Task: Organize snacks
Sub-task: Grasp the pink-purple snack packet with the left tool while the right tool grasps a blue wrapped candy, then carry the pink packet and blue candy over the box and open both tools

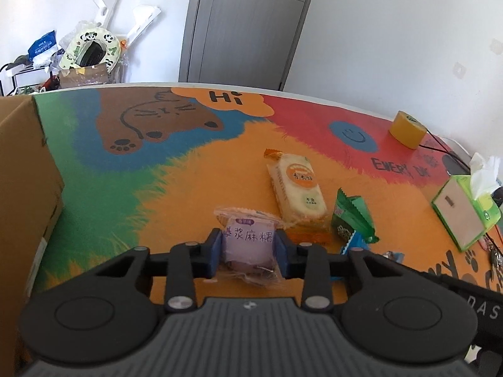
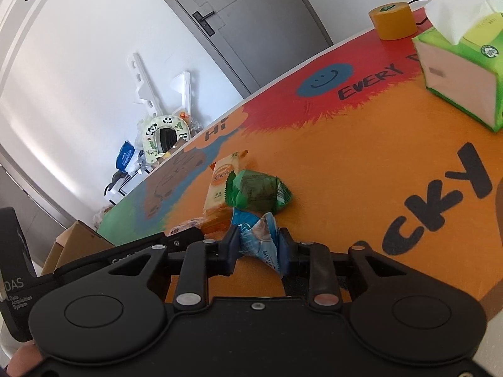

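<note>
My left gripper (image 1: pixel 248 248) is shut on a purple mochi packet (image 1: pixel 248 238) low over the colourful table mat. Just right of it lie an orange-and-cream cracker packet (image 1: pixel 297 193) and a green snack packet (image 1: pixel 352 220). My right gripper (image 2: pixel 259 245) is shut on a blue snack packet (image 2: pixel 259 238), with the green packet (image 2: pixel 257 191) and the cracker packet (image 2: pixel 220 185) lying just beyond it. The blue packet (image 1: pixel 355 243) and part of the right gripper show at the right of the left wrist view.
A cardboard box (image 1: pixel 22 188) stands at the table's left edge and also shows in the right wrist view (image 2: pixel 78 245). A green tissue box (image 1: pixel 465 210) and a yellow tape roll (image 1: pixel 407 128) sit at the right. Black cables run near the tape. A grey door is behind.
</note>
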Tool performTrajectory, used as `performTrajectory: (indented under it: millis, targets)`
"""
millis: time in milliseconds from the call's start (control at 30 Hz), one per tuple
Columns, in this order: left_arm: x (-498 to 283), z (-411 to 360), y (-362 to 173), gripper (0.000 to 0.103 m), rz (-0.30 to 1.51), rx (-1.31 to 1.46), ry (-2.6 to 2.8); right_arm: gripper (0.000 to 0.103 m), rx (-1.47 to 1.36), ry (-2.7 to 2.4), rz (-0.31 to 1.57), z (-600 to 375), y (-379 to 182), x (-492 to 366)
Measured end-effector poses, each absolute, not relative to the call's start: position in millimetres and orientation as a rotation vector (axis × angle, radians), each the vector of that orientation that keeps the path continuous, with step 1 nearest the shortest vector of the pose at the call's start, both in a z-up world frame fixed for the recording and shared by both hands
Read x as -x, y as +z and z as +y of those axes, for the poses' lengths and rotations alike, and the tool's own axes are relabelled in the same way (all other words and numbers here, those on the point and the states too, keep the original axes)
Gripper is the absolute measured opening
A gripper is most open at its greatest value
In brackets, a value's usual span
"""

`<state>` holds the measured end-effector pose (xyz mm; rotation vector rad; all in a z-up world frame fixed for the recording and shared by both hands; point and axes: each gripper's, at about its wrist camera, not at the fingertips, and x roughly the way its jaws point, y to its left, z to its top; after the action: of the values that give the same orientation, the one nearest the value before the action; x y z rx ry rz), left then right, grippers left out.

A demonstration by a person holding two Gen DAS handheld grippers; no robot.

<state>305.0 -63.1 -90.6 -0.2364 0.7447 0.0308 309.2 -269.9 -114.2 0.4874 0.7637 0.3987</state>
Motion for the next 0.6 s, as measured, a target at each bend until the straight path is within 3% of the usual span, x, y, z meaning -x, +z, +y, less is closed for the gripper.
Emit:
performTrajectory:
  millis: [600]
  targets:
    - [-243,-42,-41,0.031,0.613,0.265,-0.008,0.027,-0.473,0.436,0.679,-252,-80,-275]
